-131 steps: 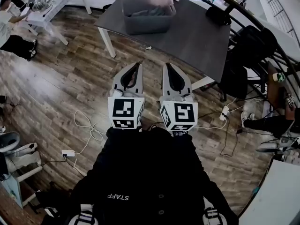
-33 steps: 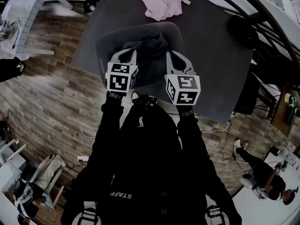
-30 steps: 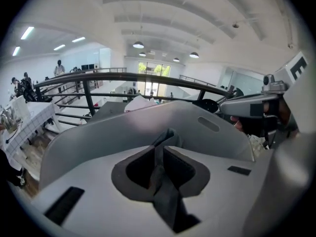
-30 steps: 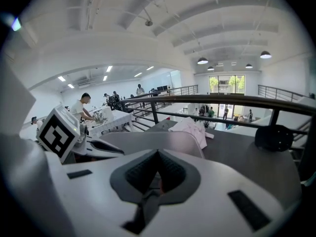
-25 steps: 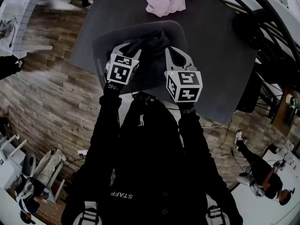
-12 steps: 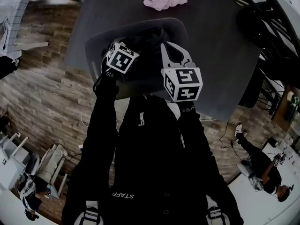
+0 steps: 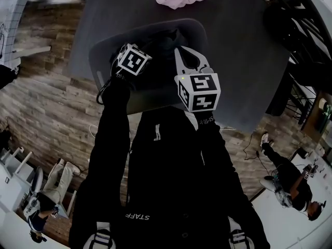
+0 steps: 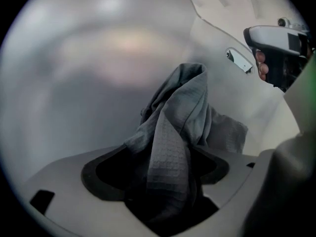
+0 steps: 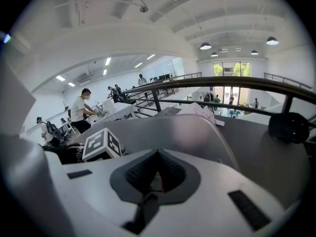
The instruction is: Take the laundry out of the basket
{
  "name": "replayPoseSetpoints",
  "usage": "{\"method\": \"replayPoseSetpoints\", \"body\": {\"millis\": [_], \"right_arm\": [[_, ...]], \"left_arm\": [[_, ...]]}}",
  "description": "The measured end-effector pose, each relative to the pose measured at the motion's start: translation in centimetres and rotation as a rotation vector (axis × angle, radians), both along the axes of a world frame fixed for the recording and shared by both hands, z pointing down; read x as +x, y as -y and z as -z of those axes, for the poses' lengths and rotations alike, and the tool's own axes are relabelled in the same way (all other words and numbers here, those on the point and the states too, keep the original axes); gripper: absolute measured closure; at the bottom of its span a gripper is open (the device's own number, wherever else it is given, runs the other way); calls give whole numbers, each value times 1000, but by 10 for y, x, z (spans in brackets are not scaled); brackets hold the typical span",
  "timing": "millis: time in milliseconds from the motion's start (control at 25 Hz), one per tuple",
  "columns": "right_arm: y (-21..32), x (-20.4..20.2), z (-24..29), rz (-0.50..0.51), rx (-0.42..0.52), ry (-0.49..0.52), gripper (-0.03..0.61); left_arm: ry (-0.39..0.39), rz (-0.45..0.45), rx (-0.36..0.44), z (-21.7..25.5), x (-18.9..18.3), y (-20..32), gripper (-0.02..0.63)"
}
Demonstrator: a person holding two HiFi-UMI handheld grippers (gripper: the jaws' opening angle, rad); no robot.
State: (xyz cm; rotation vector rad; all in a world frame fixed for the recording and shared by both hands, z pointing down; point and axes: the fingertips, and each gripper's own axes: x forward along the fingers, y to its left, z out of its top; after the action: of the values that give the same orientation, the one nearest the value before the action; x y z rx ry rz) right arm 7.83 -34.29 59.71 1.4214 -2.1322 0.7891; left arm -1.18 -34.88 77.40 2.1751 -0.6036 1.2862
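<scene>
Left gripper (image 8: 158, 181) sits deep in grey plastic basket (image 7: 96, 66). Jaws, just opening wide, straddle crumpled grey waffle-weave cloth (image 8: 180, 127) so we can pinch it. Right gripper (image 9: 158, 162), jaws together, hovers over rim.

Grey table (image 7: 246, 61), wooden floor (image 7: 46, 102), black railing (image 9: 222, 81)

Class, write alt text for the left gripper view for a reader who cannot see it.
A crumpled grey waffle-textured cloth rises between the jaws of the left gripper, which have just been opening and stand apart. The pale grey basket surrounds it.
</scene>
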Motion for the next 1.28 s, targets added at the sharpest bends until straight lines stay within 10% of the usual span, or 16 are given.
{"method": "replayPoseSetpoints", "body": {"millis": [600, 840, 1280], "right_arm": [[5, 10, -18, -22, -71, -21, 565], [5, 13, -15, -32, -59, -6, 565], [-8, 26, 17, -66, -12, 37, 565]], "left_arm": [[33, -16, -73, -29, 4, 2, 230], [20, -68, -140, -22, 11, -15, 427], [1, 9, -91, 45, 12, -27, 463]]}}
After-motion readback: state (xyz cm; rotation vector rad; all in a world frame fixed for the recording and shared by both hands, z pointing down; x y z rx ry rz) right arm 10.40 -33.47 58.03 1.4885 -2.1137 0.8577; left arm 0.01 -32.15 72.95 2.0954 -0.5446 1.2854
